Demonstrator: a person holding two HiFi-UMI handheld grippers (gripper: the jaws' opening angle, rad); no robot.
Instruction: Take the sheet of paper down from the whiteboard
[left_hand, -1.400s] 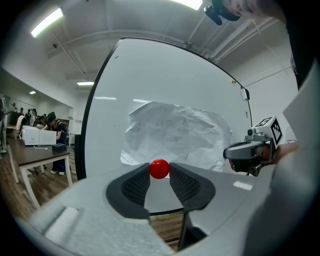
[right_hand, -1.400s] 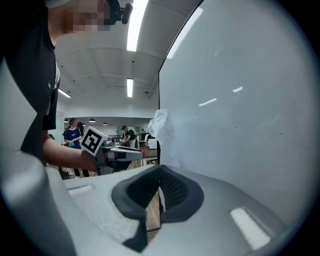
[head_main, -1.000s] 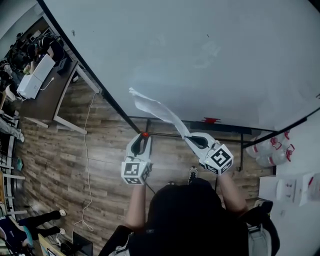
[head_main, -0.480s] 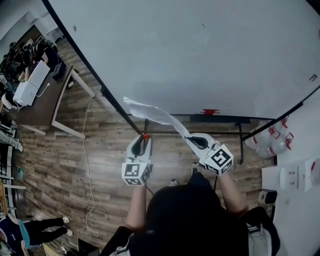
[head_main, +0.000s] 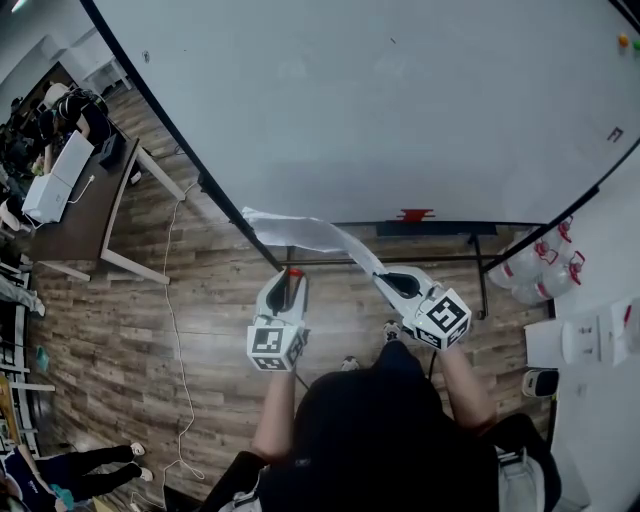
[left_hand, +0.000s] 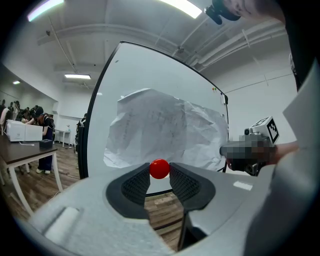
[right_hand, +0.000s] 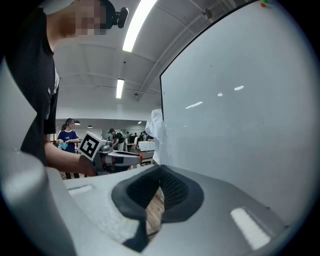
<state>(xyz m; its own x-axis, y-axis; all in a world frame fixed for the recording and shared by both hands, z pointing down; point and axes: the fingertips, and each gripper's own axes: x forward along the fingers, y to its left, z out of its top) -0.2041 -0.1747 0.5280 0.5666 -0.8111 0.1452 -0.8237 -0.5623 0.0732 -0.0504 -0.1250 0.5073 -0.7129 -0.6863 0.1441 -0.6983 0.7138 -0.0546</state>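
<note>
Holding the sheet of paper (head_main: 310, 232) by one edge, your right hand-held gripper (head_main: 385, 280) is clenched on it. The sheet trails away to the left, clear of the whiteboard (head_main: 400, 110) and in the air above the wooden floor (head_main: 200, 330). Your left hand-held gripper (head_main: 290, 275) is pinched on a small red ball (left_hand: 159, 168), probably the magnet that pinned the sheet, though it is too small to be sure. Expect the paper to be very light, limp and already crumpled: it will flop, catch the air and tear if jerked. An edge grip suits it; take it well inside the margin rather than at a corner tip, and move slowly.
</note>
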